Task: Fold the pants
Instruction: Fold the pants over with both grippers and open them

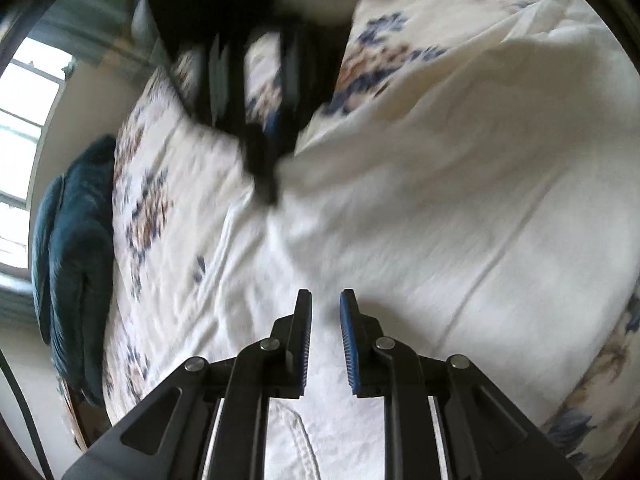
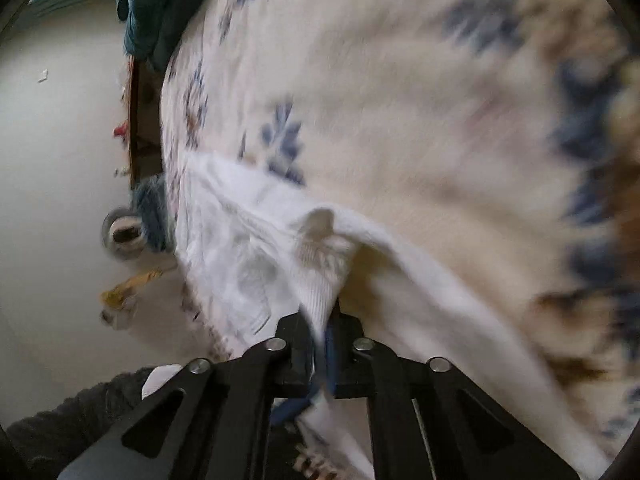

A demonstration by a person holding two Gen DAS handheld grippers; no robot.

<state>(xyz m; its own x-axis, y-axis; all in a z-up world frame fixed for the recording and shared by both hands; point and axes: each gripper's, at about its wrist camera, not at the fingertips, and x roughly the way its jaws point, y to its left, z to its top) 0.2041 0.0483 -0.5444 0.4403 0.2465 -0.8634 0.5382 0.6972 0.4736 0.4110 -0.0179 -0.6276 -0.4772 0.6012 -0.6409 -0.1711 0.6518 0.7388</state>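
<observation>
The white pants (image 1: 420, 208) lie spread on a bed, over a cream bedspread (image 1: 160, 184) printed with blue and brown flowers. In the left wrist view the cloth fills the area ahead of and beneath the left hand-held gripper (image 1: 325, 312), a seam running diagonally to its right and a stitched pocket edge showing under its frame. The jaws of this hand-held gripper stand a narrow gap apart with nothing between the blue pads; it is not gripping, though by the reading it counts as nearly closed. Farther ahead of it, the right hand-held gripper (image 1: 266, 176) appears blurred, its tip on an edge of the pants. In the right wrist view the right hand-held gripper (image 2: 320, 344) is closed on a fold of the pants (image 2: 256, 248), the white ribbed cloth pinched between its pads and rising ahead of them. To the left of both, a dark teal cushion (image 1: 72, 248) lies at the bed's edge, with a window (image 1: 24, 128) beyond. The right view is blurred.
</observation>
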